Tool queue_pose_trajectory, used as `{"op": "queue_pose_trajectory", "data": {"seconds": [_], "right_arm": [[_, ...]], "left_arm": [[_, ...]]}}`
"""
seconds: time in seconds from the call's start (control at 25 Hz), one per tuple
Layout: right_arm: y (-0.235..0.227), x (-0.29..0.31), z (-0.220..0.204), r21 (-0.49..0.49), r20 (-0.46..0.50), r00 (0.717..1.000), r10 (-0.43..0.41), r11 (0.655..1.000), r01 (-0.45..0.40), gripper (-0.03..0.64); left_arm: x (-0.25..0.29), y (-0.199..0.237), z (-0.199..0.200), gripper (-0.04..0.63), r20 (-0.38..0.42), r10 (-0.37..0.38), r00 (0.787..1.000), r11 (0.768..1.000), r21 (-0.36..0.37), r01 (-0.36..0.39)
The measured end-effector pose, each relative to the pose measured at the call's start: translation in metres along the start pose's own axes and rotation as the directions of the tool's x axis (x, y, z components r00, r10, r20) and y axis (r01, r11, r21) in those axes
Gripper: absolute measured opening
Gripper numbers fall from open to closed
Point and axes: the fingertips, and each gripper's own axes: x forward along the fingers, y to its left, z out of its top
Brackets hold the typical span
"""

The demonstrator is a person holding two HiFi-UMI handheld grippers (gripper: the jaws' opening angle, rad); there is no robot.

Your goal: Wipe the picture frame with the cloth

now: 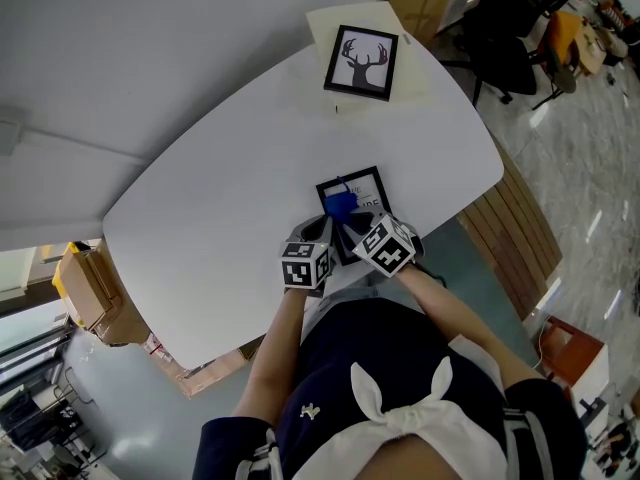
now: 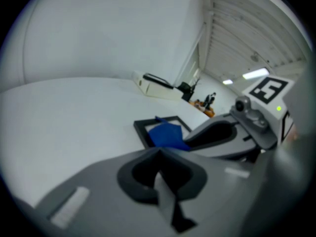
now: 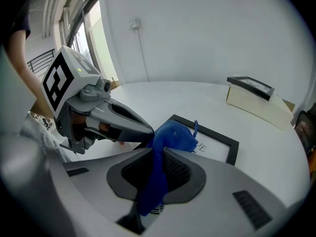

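We pinch the blue fabric cloth [image 3: 173, 136] fast in the right tool [image 3: 157, 149], its bunched end on the black-edged rectangular picture frame [image 3: 232, 143] lying flat on the white surface [image 3: 207, 98] directly ahead; the left tool [image 2: 160, 152], closed and empty, sits just beside.

A white table [image 1: 220, 198] with rounded corners carries two things. A black picture frame [image 1: 372, 183] lies flat near the person's edge, and a flat cream box [image 1: 322, 26] sits well apart from it at the far edge
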Motion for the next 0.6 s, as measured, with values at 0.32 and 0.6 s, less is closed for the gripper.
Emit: {"op": "queue_pose_trajectory", "data": {"seconds": [0.32,0.6], "right_arm": [[-0.011,-0.006,-0.006,0.032,-0.001,1.0,-0.017,0.999,0.017,0.058],[-0.023,-0.01,-0.013,0.087,0.009,0.999,-0.034,0.996,0.033,0.058]], "left_arm": [[0.001,0.0,0.0,0.002,-0.001,0.002,1.0,1.0,0.006,-0.002],[0.002,0.001,0.0,0.002,-0.001,0.0,1.0,1.0,0.013,0.0]]}}
